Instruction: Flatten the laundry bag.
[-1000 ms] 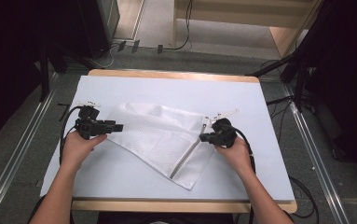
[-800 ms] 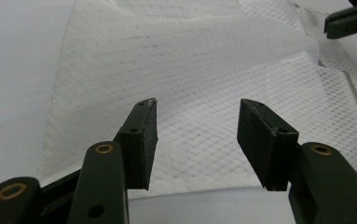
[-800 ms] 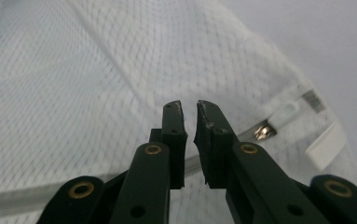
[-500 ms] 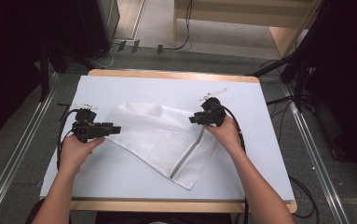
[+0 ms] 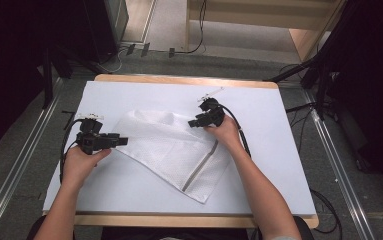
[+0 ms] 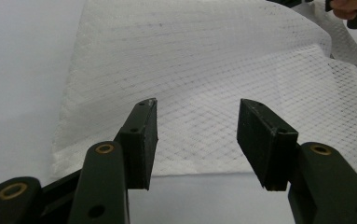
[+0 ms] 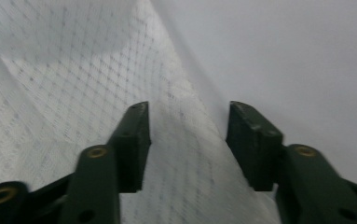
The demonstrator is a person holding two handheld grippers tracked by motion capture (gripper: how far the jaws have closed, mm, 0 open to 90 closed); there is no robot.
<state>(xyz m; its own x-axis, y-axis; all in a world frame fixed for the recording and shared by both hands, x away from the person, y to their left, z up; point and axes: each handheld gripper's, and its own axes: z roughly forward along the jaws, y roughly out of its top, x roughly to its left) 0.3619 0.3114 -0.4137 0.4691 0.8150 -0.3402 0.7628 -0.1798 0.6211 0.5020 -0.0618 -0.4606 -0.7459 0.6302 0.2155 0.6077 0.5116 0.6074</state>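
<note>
I have the white mesh bag (image 5: 171,147) lying folded mid-table on the white table cover (image 5: 279,120). My right gripper (image 5: 193,123), at its far right corner, has just been opening its jaws, with mesh beneath them but unpinched. My left gripper (image 5: 124,141) sits wide apart at the bag's left edge, gripping nothing.

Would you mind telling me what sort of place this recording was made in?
Probably a lab or recording workshop: a white-covered table on grey carpet, metal rails along both sides, loose cables behind, and a mesh bag laid out for handling.

Bright even light, dark surroundings, slight motion blur
</note>
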